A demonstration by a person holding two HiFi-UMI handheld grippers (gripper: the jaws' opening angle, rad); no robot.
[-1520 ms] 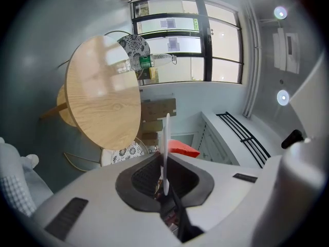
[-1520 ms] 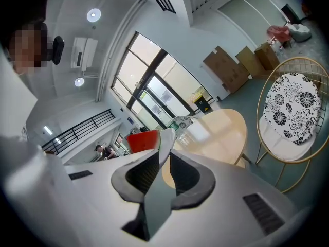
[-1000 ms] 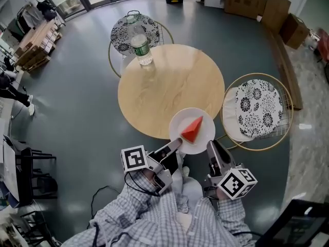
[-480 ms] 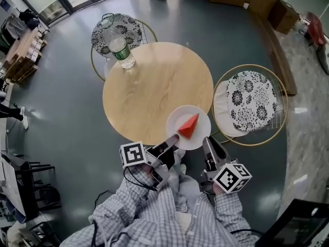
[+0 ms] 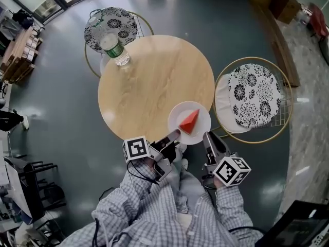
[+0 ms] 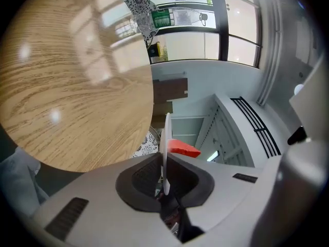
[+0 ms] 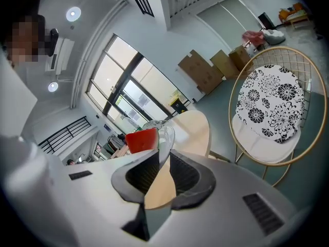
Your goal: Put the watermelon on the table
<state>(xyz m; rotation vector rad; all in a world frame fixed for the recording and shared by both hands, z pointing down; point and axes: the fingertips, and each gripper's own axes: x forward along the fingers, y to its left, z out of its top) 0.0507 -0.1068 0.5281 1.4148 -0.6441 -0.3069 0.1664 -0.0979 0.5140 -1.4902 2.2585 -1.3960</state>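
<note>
A red watermelon wedge point(image 5: 189, 121) lies on a white plate point(image 5: 177, 115) that hangs over the near right edge of the round wooden table point(image 5: 149, 86). My left gripper point(image 5: 175, 136) is shut on the plate's near left rim. My right gripper point(image 5: 207, 137) is shut on its near right rim. In the left gripper view the plate point(image 6: 165, 143) stands edge-on between the pads, with the wedge point(image 6: 183, 148) beyond it and the table point(image 6: 67, 86) to its left. The right gripper view shows the wedge point(image 7: 141, 140) behind the pinched plate point(image 7: 165, 138). Whether the plate touches the table I cannot tell.
A clear water bottle with a green label point(image 5: 114, 46) stands at the table's far left edge. A wire chair with a patterned cushion point(image 5: 110, 25) sits behind it, another point(image 5: 254, 95) at the right of the table. Cardboard boxes point(image 7: 205, 68) line the far wall.
Both grippers have come down with the plate and wedge, closer to the table's near right edge. Both grips on the plate are unchanged.
</note>
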